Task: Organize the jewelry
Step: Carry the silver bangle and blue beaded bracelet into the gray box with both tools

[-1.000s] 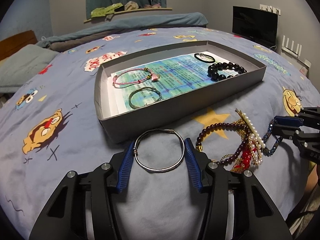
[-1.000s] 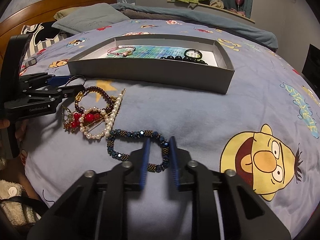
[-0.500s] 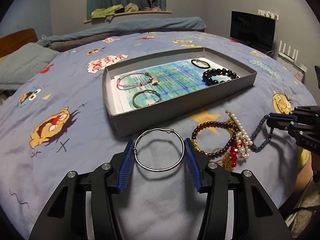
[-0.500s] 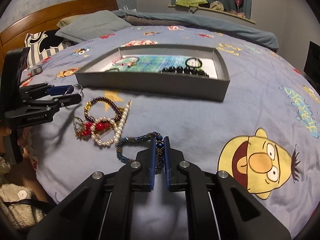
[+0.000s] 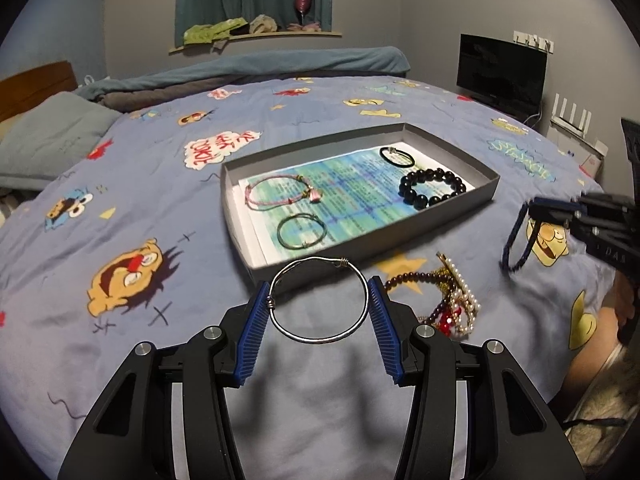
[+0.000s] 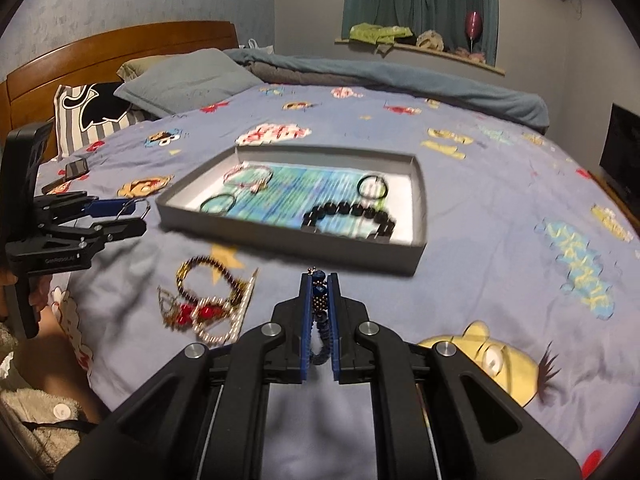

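Observation:
My left gripper (image 5: pixel 318 283) is shut on a silver wire bangle (image 5: pixel 320 340), holding it by its sides above the bedspread. My right gripper (image 6: pixel 320 278) is shut on a dark blue beaded bracelet (image 6: pixel 320 300), which hangs looped from its pads (image 5: pixel 516 240). Ahead lies a flat grey tray (image 5: pixel 360 240) lined with printed paper. It holds a pink cord bracelet (image 5: pixel 276 192), a thin dark bangle (image 5: pixel 302 232), a black bead bracelet (image 5: pixel 432 190) and a black band (image 5: pixel 396 156). A heap of pearl, red and dark bead jewelry (image 6: pixel 208 308) rests on the bed between the grippers.
The blue cartoon bedspread (image 5: pixel 140 200) spreads all round the tray. Pillows (image 6: pixel 188 76) and a wooden headboard (image 6: pixel 100 52) lie on the left of the right wrist view, with a phone (image 6: pixel 76 168) near them. A rolled blanket (image 5: pixel 280 64) lies across the far end; a dark screen (image 5: pixel 500 72) stands far right.
The right jaws closed on the blue bracelet and lifted it off the bed. The left gripper rose with the bangle, so the tray looks farther below in both views.

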The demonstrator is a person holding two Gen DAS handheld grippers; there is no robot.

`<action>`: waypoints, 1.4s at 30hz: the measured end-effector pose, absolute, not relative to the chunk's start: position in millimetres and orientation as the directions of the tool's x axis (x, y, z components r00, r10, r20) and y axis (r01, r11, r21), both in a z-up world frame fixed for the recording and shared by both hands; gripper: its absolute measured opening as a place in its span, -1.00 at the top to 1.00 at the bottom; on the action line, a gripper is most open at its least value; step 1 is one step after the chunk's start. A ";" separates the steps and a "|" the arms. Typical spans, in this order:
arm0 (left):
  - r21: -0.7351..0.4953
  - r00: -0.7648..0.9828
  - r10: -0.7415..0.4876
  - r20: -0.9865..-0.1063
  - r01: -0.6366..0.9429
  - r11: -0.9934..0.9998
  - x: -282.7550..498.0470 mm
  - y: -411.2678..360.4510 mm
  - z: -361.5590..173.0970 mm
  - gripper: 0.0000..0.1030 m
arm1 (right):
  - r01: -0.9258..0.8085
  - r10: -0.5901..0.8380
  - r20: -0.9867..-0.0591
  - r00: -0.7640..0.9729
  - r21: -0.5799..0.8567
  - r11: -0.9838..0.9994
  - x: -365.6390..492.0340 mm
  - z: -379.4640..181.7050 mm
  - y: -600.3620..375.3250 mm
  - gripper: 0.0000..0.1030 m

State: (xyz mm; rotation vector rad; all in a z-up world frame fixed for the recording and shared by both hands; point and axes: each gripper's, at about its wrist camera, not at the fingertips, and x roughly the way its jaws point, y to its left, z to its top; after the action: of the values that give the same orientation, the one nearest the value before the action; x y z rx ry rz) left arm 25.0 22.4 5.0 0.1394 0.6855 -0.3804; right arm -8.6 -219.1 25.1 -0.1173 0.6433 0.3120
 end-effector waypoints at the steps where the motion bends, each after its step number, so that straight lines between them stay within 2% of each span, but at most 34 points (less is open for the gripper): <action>1: 0.006 0.710 -0.293 -0.641 0.386 0.922 25.8 22.2 7.1 0.01 | -0.321 0.247 -0.600 0.761 -0.018 0.947 -6.6 28.9 -219.7 0.86; 10: -0.008 0.697 -0.291 -0.655 0.378 0.926 53.2 21.9 22.6 0.01 | -0.308 0.246 -0.549 0.799 -0.022 0.951 31.0 63.8 -223.7 0.85; 18: -0.039 0.653 -0.311 -0.690 0.396 0.917 101.0 9.7 20.7 0.01 | -0.307 0.267 -0.558 0.786 0.022 0.951 86.4 66.4 -215.2 0.85; 30: -0.038 0.586 -0.327 -0.741 0.450 0.892 151.5 -35.7 -2.7 0.00 | -0.322 0.300 -0.621 0.724 0.081 0.943 159.6 39.8 -188.4 0.85; 42: -0.078 0.525 -0.329 -0.785 0.443 0.893 170.5 -44.1 -24.8 0.00 | -0.255 0.220 -0.727 0.650 0.064 0.965 180.7 1.7 -197.0 0.85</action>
State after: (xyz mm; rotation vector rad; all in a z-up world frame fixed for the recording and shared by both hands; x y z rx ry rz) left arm 170.5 -44.1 -24.8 0.1372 0.9079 -0.4634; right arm 180.7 -197.0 1.7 -0.0451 0.8196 0.2697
